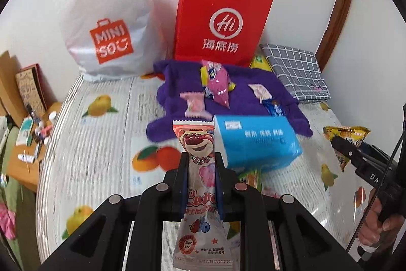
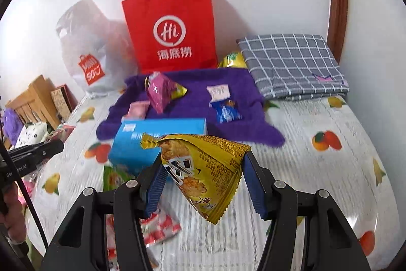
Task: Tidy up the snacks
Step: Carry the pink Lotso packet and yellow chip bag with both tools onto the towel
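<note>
Pink bear wrapper (image 1: pixel 200 184): clamped mid-length in left gripper (image 1: pixel 201 169), above the bed; light, crinkly, slippery film.
Yellow pyramid pouch (image 2: pixel 205 169): pinched across its sides by right gripper (image 2: pixel 203 182); puffy, crushable.
Beyond: purple towel (image 2: pixel 192 103) with loose snacks, red paper bag (image 2: pixel 170 27).

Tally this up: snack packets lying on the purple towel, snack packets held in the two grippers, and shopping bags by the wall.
Snack packets on the purple towel: 4 (pink triangular, small pink, white, blue)
Snack packets in grippers: 2 (bear-print wrapper in left gripper, yellow triangular packet in right gripper)
Shopping bags: 2 (white plastic bag, red paper bag)
Total: 8
</note>
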